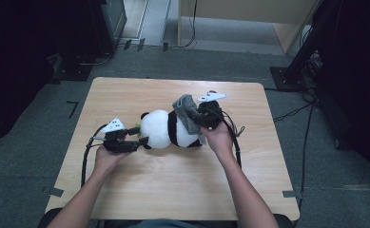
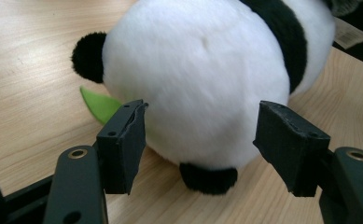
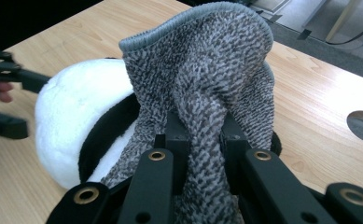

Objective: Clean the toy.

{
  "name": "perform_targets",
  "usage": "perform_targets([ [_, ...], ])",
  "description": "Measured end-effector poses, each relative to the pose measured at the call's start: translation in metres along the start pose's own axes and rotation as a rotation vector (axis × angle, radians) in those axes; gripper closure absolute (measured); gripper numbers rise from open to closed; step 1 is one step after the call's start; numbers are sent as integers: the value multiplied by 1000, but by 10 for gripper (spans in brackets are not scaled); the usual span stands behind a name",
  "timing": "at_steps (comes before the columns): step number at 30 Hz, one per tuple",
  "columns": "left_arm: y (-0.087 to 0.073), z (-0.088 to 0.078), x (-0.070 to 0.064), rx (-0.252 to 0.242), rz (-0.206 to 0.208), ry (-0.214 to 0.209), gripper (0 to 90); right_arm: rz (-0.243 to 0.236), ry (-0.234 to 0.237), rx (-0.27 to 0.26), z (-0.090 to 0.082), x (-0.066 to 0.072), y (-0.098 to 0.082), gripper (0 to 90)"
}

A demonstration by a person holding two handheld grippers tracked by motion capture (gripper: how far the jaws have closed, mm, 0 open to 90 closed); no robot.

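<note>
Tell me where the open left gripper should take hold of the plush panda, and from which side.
Best grip is probably the round white rump of the plush panda, approached from that end along the table. The left gripper already faces it with jaws open on either side. It bulges wide and soft, so it should compress. The grey knit sleeve, pinched by the right gripper, covers the other end.

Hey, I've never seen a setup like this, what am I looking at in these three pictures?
A person sits at a wooden table holding a hand-operated gripper in each hand. The high view looks down from above; the other two come from cameras riding on the grippers. A plush panda lies on the table with a green leaf beside it. The left gripper is open, its jaws either side of the panda's white head. The right gripper is shut on a grey knitted sock draped over the panda.
</note>
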State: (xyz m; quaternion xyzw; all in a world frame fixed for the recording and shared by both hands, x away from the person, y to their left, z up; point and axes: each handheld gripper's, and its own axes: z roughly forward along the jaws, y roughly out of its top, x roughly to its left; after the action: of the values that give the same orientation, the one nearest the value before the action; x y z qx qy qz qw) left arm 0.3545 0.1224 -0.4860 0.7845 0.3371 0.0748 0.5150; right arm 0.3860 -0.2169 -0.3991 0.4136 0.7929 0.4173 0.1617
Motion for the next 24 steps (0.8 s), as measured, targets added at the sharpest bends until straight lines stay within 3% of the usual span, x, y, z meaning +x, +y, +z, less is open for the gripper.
perform_targets([
  [5,-4,7,-4,13,1,-12,292,6,3,2,3,-5,2,799],
  [10,-6,18,-9,31,16,16,242,23,6,-1,6,-11,1,799],
  [16,-6,30,-10,2,-10,25,188,39,7,9,11,-18,1,799],
  [24,-5,38,-7,-6,-8,46,153,47,11,18,16,-21,4,798],
])
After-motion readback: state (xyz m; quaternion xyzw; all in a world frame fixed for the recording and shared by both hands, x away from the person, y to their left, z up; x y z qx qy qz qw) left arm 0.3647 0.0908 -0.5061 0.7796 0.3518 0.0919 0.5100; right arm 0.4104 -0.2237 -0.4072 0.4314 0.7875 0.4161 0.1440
